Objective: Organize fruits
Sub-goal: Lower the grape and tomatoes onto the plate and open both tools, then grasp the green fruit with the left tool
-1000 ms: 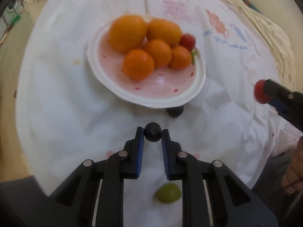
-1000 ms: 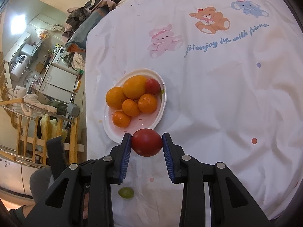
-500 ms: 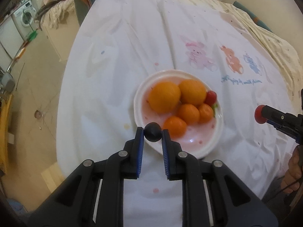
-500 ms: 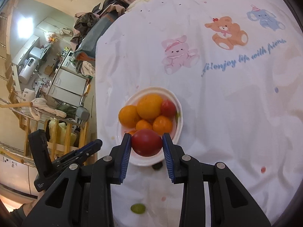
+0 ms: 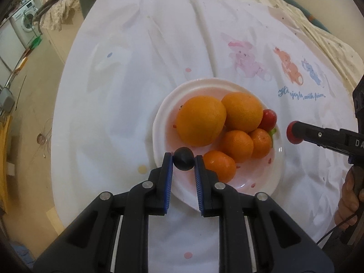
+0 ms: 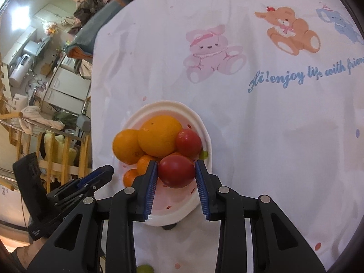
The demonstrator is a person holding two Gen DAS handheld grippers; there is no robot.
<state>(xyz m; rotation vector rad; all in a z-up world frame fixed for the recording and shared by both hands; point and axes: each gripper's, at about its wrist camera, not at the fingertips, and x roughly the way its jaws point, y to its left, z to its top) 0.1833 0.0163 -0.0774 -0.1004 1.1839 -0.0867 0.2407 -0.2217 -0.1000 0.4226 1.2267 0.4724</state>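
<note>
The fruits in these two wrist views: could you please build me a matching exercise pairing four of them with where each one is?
Things:
1. dark round fruit
2. large red tomato
3. small green fruit
4. big orange

Places:
A. on the cloth, off the plate
B. lying on the plate
C. between the right gripper's jaws
D. between the left gripper's jaws

Pairs: 1-D, 2-C, 3-A, 4-B

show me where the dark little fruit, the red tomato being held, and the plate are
dark fruit (image 5: 183, 159), left wrist view, its rounded front.
held red tomato (image 6: 176, 171), right wrist view, middle of its skin.
plate (image 5: 257, 183), left wrist view, bare pink inside near the front rim.
</note>
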